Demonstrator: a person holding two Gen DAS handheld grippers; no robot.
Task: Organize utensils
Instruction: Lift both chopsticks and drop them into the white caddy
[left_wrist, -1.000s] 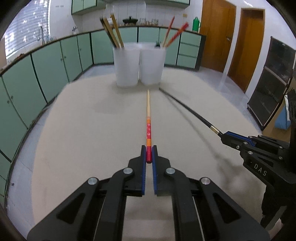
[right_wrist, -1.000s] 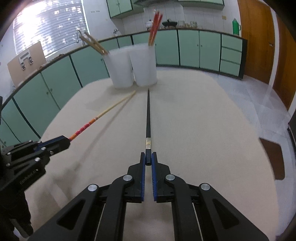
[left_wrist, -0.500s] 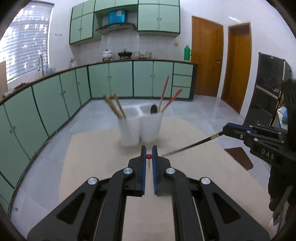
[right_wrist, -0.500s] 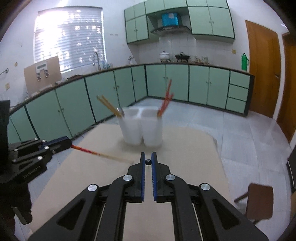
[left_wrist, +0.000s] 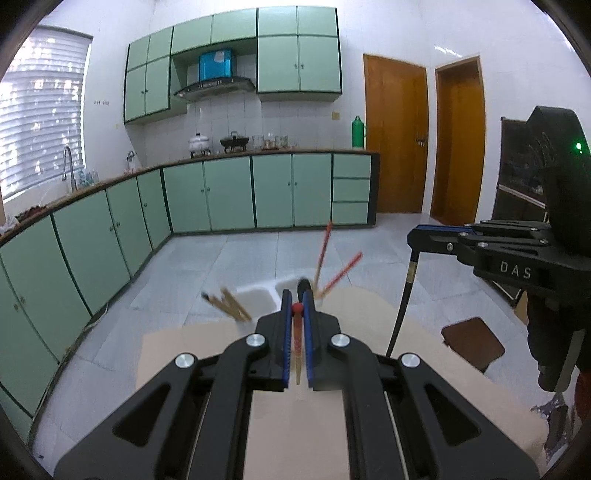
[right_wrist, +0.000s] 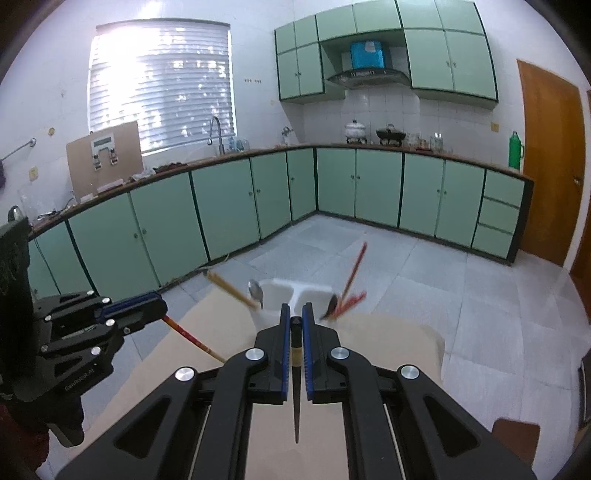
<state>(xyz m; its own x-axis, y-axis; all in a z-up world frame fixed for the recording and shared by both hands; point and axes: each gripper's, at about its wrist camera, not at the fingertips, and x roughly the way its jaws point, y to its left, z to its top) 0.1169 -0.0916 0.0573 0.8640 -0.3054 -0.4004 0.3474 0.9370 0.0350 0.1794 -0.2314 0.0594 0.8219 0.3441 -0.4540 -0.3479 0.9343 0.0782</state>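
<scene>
I have my left gripper (left_wrist: 297, 314) jaws clamped on a red-ended chopstick (left_wrist: 296, 341), my right gripper (right_wrist: 293, 325) jaws on a black chopstick (right_wrist: 295, 402). Both hang above the tabletop (right_wrist: 236, 325); dropping them into the white cups (right_wrist: 295, 291) at its far edge remains.

Two white cups (right_wrist: 295, 293), two held chopsticks (left_wrist: 297, 332), two spoons (right_wrist: 255, 291).

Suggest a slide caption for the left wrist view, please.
Left gripper clamps a red-tipped chopstick above the table, facing two white holders.

Matt beige table (right_wrist: 399, 339); translucent plastic cups (right_wrist: 280, 291).
</scene>
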